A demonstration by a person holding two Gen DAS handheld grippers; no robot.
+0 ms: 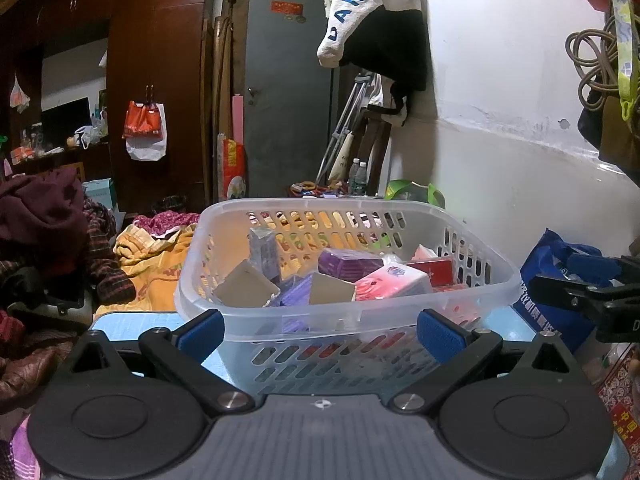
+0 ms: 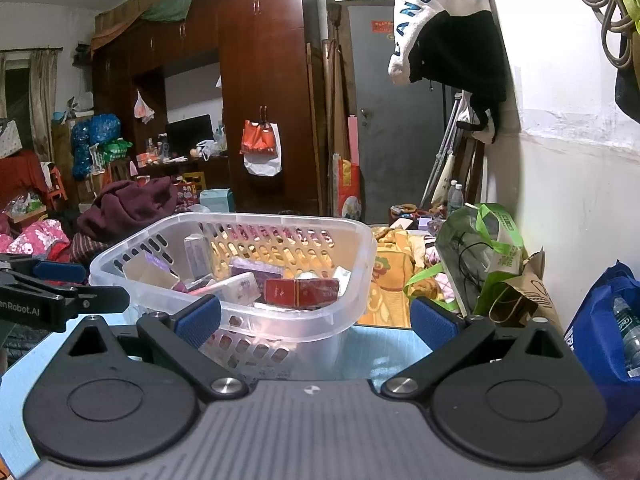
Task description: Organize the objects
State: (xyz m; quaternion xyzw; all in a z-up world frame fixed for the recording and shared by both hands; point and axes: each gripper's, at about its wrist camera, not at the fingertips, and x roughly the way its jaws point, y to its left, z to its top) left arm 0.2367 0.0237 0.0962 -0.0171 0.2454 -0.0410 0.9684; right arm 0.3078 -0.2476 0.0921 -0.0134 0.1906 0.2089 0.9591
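Note:
A clear plastic basket (image 1: pixel 280 316) stands on the light blue table top (image 1: pixel 132 324). It holds several small boxes: a purple one (image 1: pixel 348 264), a red one (image 1: pixel 436 270), a pink tissue pack (image 1: pixel 390 284) and grey cardboard pieces (image 1: pixel 244 290). My left gripper (image 1: pixel 318 330) is open and empty, its blue pads just in front of the basket's near wall. The basket also shows in the right wrist view (image 2: pixel 328 320), with the red box (image 2: pixel 302 292) inside. My right gripper (image 2: pixel 316 322) is open and empty, at the basket's right corner. Each gripper shows at the edge of the other view.
A blue bag (image 1: pixel 560 280) with a bottle stands right of the table, also in the right wrist view (image 2: pixel 604 328). A green bag (image 2: pixel 486 256) and a brown paper bag (image 2: pixel 520 300) lie behind. Clothes pile (image 1: pixel 44 216) at left, yellow bedding (image 1: pixel 152 264) behind the basket.

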